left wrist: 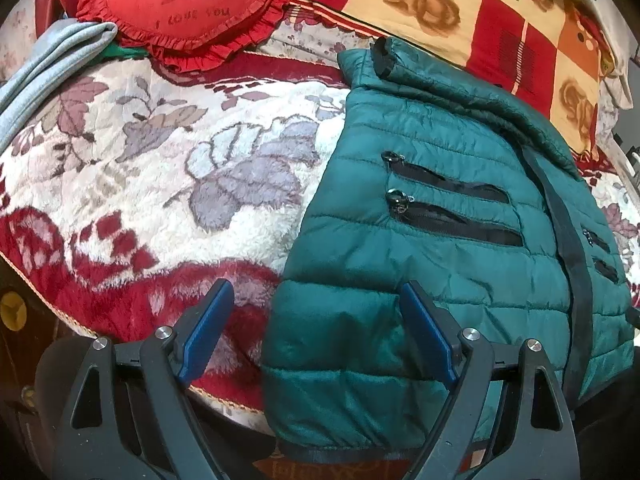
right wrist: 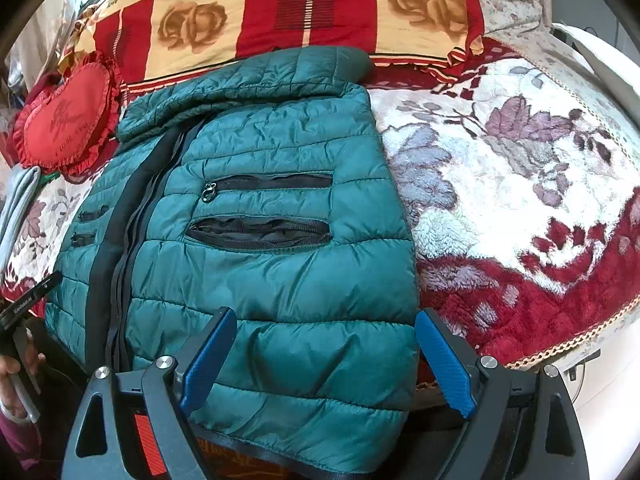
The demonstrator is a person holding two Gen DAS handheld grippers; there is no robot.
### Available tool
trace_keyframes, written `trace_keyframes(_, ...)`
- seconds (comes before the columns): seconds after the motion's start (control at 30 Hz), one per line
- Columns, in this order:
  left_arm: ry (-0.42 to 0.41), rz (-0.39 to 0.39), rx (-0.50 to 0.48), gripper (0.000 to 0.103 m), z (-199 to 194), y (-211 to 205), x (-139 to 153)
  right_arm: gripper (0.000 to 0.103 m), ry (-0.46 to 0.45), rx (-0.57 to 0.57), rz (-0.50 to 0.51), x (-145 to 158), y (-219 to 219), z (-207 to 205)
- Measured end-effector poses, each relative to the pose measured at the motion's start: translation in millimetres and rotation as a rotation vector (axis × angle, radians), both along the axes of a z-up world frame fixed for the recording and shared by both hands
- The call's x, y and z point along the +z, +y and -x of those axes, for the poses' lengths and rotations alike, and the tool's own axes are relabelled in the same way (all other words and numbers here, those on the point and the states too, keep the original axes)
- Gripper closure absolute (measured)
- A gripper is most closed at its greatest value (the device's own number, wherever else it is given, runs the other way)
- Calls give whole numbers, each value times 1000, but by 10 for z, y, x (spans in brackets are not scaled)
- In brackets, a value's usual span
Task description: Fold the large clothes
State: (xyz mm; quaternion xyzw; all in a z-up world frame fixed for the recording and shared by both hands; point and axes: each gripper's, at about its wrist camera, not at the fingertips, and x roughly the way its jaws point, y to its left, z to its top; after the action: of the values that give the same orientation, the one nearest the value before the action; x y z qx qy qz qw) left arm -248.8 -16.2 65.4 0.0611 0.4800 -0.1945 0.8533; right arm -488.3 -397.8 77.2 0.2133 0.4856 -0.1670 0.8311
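A bed is filling both views, covered by a plush floral blanket [left wrist: 168,168] in cream, grey and dark red. A teal quilted jacket [left wrist: 420,240] is lying flat on it, front up, occupying the right half of the left wrist frame and the centre-left of the right wrist frame, its hem hanging toward the bottom edge. A red heart-shaped cushion [left wrist: 188,4] is sitting at the upper left, beside a checked rose-print pillow [left wrist: 480,12] running across the top. The left tongs [left wrist: 318,334] are hovering spread, straddling the jacket's lower left edge. The right tongs [right wrist: 326,358] are likewise spread wide over the jacket's lower right corner, pinching nothing.
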Motion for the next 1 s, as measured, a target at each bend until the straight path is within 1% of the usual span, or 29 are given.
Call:
trace_keyframes(0.17,24,11,-6,17,24,22,-19,14,3,13,13,12,33,8)
trace_keyframes(0.33,72,49,0,17,11,98,-52,13,-7,0,14,54,9,48)
trace_keyframes(0.37,85,59,4,17,5,115,-64,11,-9,-5,10,53,-5,57)
trace_keyframes(0.47,114,78,10,17,3,140,-96,10,-3,-3,-18,29,-32,71)
trace_keyframes(0.6,115,69,-7,17,17,133,-121,10,16,5,-39,-16,-56,95)
trace_keyframes(0.67,125,79,-8,17,11,145,-137,10,31,13,-56,-50,-65,104)
trace_keyframes(0.8,136,86,-12,17,3,147,-146,10,48,9,-49,-86,-88,128)
trace_keyframes(0.83,138,84,-13,17,-1,140,-150,10,49,4,-62,-100,-103,134)
trace_keyframes(0.9,141,79,-13,17,-7,127,-155,10,46,1,-121,-138,-121,137)
trace_keyframes(0.97,144,79,-14,17,-12,127,-152,10,40,23,-176,-158,-81,127)
trace_keyframes(1.0,145,81,-15,17,-12,124,-153,10,41,33,-177,-154,-61,121)
